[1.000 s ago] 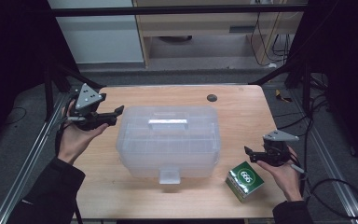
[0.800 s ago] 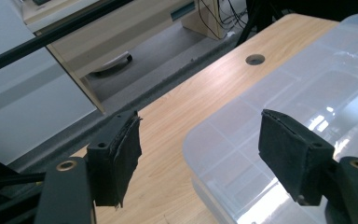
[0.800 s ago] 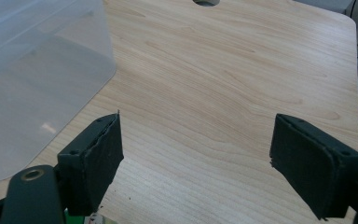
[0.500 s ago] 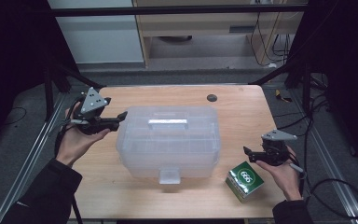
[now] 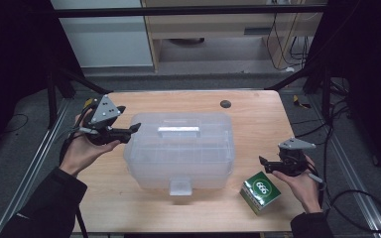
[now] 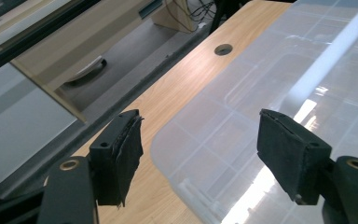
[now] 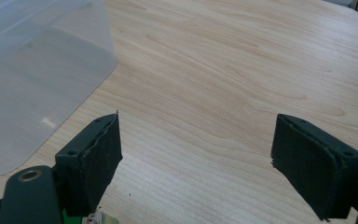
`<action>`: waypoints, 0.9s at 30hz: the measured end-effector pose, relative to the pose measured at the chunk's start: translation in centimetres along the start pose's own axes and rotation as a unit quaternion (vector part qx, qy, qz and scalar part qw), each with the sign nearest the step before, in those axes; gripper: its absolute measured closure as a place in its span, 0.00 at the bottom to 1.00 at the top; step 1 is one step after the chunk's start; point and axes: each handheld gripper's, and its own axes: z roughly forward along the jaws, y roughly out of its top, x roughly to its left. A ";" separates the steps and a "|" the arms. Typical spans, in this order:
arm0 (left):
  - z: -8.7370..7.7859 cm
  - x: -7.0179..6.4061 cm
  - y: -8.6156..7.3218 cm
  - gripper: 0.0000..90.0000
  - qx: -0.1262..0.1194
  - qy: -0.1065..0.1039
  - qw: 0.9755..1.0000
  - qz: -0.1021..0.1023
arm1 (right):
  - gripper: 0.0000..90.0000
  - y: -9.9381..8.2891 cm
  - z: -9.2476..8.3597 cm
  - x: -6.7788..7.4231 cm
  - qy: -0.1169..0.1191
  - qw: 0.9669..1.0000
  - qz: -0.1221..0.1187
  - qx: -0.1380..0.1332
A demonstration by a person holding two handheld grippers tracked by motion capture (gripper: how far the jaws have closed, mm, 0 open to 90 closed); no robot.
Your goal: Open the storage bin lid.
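Clear plastic storage box, lid shut, sits mid-worktop with its front latch facing the person. Left gripper hovers at the box's left upper corner, fingers spread wide with nothing between them; whether one brushes the lid is hard to tell. Right gripper is held off the box's right side, fingers wide apart and empty over bare wood, just above a green carton.
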 end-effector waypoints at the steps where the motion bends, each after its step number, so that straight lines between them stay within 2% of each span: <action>1: 0.0 -0.1 0.0 0.34 0.000 -0.002 1.000 0.002 | 0.18 0.0 0.0 0.0 0.000 1.000 -0.001 0.000; 15: 0.3 -1.0 1.8 0.36 -0.001 -0.021 0.999 0.038 | 0.18 0.0 0.1 0.0 0.002 1.000 0.000 0.003; 17: 0.4 -1.1 1.8 0.36 -0.003 -0.022 0.999 0.037 | 0.18 0.0 0.1 0.0 0.002 1.000 0.001 0.003; 27: 0.8 -1.6 3.4 0.36 -0.002 -0.044 0.997 0.069 | 0.18 -0.2 0.2 0.0 0.004 1.000 0.001 0.008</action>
